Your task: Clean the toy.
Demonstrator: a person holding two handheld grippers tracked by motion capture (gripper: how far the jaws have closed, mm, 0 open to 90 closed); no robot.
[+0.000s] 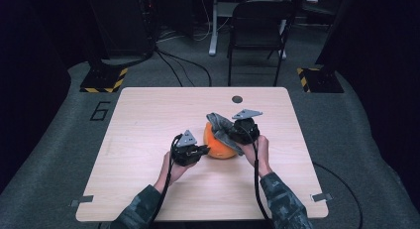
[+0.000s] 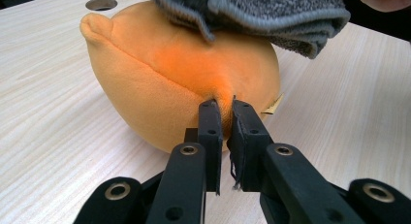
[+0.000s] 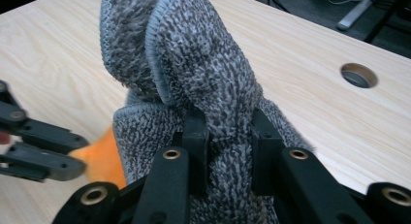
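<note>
Here, left gripper (image 2: pixel 223 105) pinching orange plush (image 2: pixel 160 73), right gripper (image 3: pixel 228 124) gripping grey cloth (image 3: pixel 194 54)

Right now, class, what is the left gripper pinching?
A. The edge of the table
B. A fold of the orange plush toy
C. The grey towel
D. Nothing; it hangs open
B: in the left gripper view, the left gripper is shut on a pinch of fabric of the orange plush toy, while the grey towel lies draped over the toy's top.
</note>
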